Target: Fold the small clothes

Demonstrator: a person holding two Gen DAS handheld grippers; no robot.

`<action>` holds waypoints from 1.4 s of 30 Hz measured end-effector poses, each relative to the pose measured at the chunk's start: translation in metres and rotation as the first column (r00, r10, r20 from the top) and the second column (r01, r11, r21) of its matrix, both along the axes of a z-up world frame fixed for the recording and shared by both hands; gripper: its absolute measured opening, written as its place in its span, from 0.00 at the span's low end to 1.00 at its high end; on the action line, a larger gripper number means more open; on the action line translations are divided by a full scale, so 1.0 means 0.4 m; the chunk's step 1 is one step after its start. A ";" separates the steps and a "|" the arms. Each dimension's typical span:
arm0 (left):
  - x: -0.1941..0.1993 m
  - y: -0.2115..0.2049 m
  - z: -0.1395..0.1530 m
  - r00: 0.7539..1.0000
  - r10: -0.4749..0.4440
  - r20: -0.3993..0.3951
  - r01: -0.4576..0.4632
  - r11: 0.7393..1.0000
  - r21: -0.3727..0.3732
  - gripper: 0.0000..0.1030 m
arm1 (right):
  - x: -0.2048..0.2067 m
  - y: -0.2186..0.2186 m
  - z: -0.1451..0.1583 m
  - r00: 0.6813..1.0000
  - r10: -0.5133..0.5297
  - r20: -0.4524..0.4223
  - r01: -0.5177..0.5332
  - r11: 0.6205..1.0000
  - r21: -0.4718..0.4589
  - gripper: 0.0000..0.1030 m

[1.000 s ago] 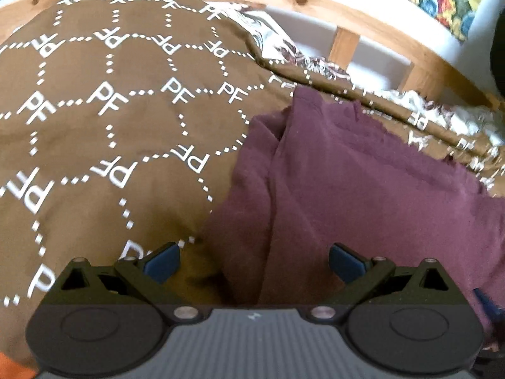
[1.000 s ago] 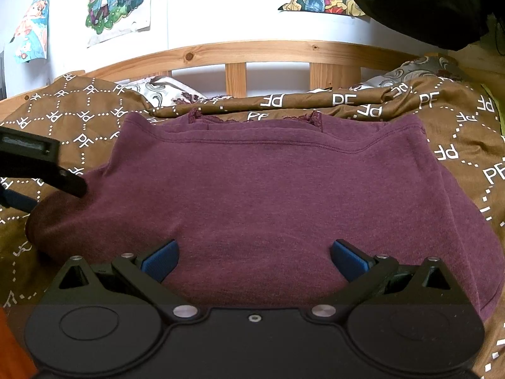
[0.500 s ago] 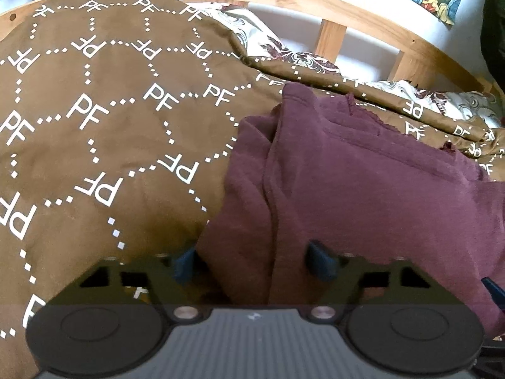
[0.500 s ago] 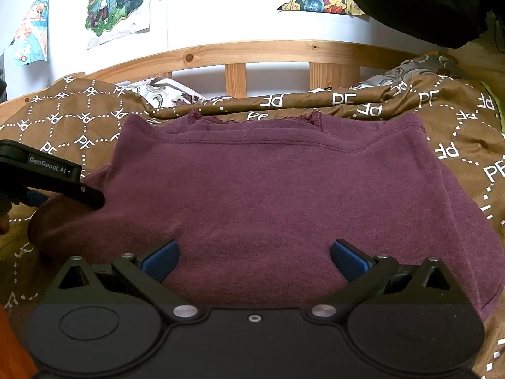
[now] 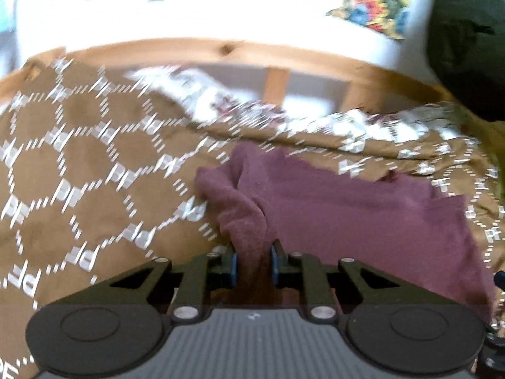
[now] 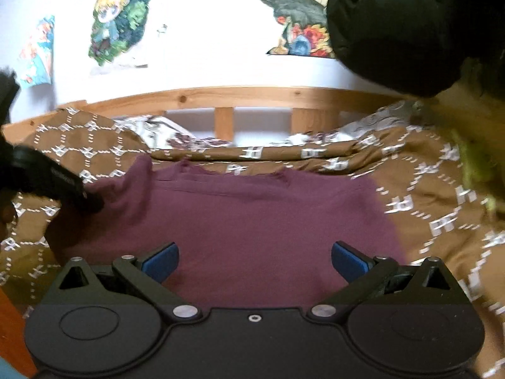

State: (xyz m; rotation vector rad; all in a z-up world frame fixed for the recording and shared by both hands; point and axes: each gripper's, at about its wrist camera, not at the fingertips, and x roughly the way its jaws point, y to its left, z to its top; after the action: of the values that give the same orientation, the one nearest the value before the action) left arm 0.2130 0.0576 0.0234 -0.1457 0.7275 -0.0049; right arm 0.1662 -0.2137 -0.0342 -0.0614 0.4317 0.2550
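One pinch on, one gripper idle

Maroon garment (image 6: 252, 221) lies spread on the brown patterned bedspread (image 5: 79, 164), collar toward the wooden bed rail (image 6: 240, 94) at 12 o'clock. In the right wrist view it fills the centre; its edge at 9 o'clock is bunched into a raised fold.

Left gripper (image 5: 252, 265): jaws have just been closing and now clamp that bunched fold, with cloth wedged between the blue pads. Right gripper (image 6: 254, 262): jaws stand wide apart, nothing between them, hovering over the garment's near hem.

Risks, my read:
- Grip looks like a thick wad, probably more than one layer. If so, the fold comes over lumpy or drags the whole body sideways
- Only one side is held. The far edge at 3 o'clock is free, so the fold line likely skews unless the right gripper pins or takes the hem
- Soft bedspread underneath can ruck up with the cloth; can't tell whether any of it is caught in the pinch

Pose: left gripper pitched downward at the bed, its body entering the right view from 9 o'clock, touching the garment edge. Right gripper aims shallower, roughly toward the rail. Both views are motion-blurred
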 end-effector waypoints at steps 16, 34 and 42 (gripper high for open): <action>0.001 -0.423 0.079 0.940 -0.342 0.001 0.342 0.940 -0.016 0.19 | 0.014 -0.337 0.138 0.936 -0.349 -0.037 0.351 0.933 0.077 1.00; -0.131 -0.433 0.081 0.890 -0.436 0.138 0.442 0.897 -0.014 0.93 | 0.055 -0.403 0.096 0.911 -0.404 -0.084 0.413 0.899 0.148 0.99; -0.227 -0.363 0.062 0.904 -0.395 0.161 0.380 0.917 0.117 0.99 | 0.045 -0.396 0.101 0.952 -0.290 -0.098 0.306 0.887 0.346 1.00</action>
State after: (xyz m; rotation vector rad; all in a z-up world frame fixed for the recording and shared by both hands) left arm 0.1222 -0.0876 0.0480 0.0819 0.5621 -0.3659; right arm 0.1844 -0.3721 0.0064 0.3690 0.4256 0.0269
